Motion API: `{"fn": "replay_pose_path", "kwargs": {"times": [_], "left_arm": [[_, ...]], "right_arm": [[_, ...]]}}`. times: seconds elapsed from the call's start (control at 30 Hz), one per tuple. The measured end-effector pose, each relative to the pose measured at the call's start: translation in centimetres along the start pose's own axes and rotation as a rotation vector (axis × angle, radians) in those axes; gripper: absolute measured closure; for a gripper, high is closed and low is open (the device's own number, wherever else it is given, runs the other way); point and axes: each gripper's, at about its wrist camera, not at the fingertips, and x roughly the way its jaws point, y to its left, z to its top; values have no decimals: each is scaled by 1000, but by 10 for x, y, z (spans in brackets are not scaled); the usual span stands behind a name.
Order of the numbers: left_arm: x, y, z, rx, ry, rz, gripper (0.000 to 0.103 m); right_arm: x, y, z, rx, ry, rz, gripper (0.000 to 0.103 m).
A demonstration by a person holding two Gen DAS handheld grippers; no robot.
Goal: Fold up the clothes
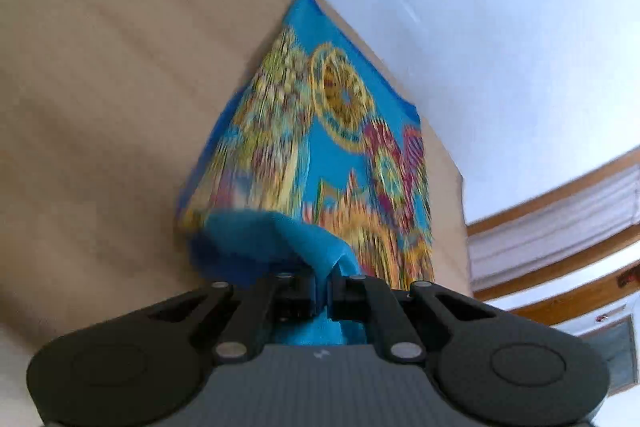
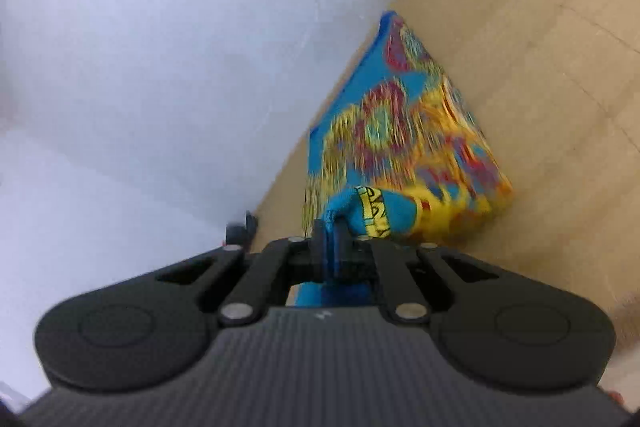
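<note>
Both tools are pinched closed on the patterned cloth: my left tool (image 1: 322, 287) grips a plain blue edge, my right tool (image 2: 335, 247) a bunched blue-and-yellow hem. The cloth (image 1: 320, 131) runs straight ahead from each tool, long axis away from me, its far end resting on the tan counter (image 1: 100, 87) by the white wall (image 1: 500, 27). Frames are blurred, so I judge it is lifted at my end. Neither tool is nearer; the next move needs both carried forward together.

Tan surface (image 1: 100, 87) against a white wall (image 1: 500, 27)
A blue patterned garment (image 1: 320, 131) lay on it, by its wall-side edge.
</note>
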Motion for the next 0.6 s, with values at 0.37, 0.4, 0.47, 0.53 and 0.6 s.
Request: {"fn": "replay_pose_path", "kwargs": {"times": [0.37, 0.4, 0.47, 0.53, 0.6], "left_arm": [[106, -52, 110, 400, -39, 415, 50], [104, -53, 107, 428, -37, 403, 49], [100, -53, 101, 483, -30, 380, 45], [101, -53, 93, 533, 4, 359, 44], [109, -52, 86, 590, 36, 347, 42]], "right_arm": [[169, -16, 79, -12, -68, -369, 82], [166, -10, 77, -62, -71, -384, 75], [162, 2, 71, -161, -74, -412, 66], [161, 13, 62, -262, -29, -434, 66], [161, 23, 53, -363, 16, -455, 66]]}}
